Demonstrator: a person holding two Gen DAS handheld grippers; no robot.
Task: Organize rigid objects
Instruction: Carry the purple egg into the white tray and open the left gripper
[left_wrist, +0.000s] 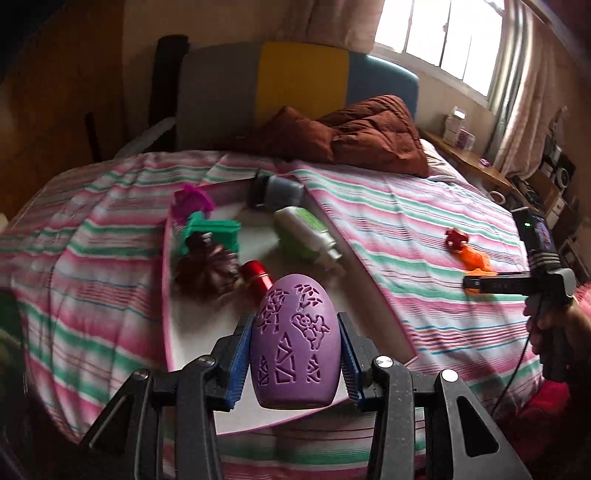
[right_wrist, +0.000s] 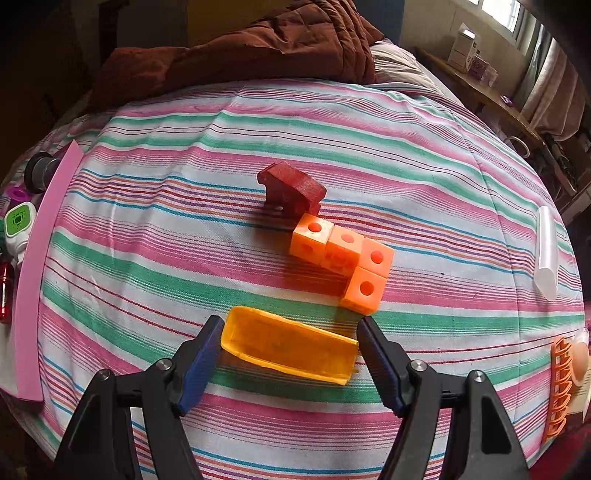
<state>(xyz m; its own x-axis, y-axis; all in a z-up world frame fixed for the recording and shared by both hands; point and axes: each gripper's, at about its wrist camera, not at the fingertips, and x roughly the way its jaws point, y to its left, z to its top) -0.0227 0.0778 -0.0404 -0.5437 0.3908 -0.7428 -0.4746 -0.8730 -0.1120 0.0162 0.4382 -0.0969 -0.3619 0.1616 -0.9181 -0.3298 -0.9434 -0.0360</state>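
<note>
My left gripper is shut on a purple egg-shaped object with cut-out patterns and holds it upright above the near end of a pink-rimmed white tray. In the tray lie a green-and-white bottle, a grey jar, a red cylinder, a teal block, a magenta piece and a dark spiky object. My right gripper is open, its fingers either side of a yellow scoop-shaped piece lying on the bed. Beyond it lie orange linked cubes and a dark red block.
The striped bedspread covers the bed. A brown quilt lies by the headboard. A clear tube and an orange ribbed piece lie at the right of the bed. A wooden side shelf with boxes runs under the window.
</note>
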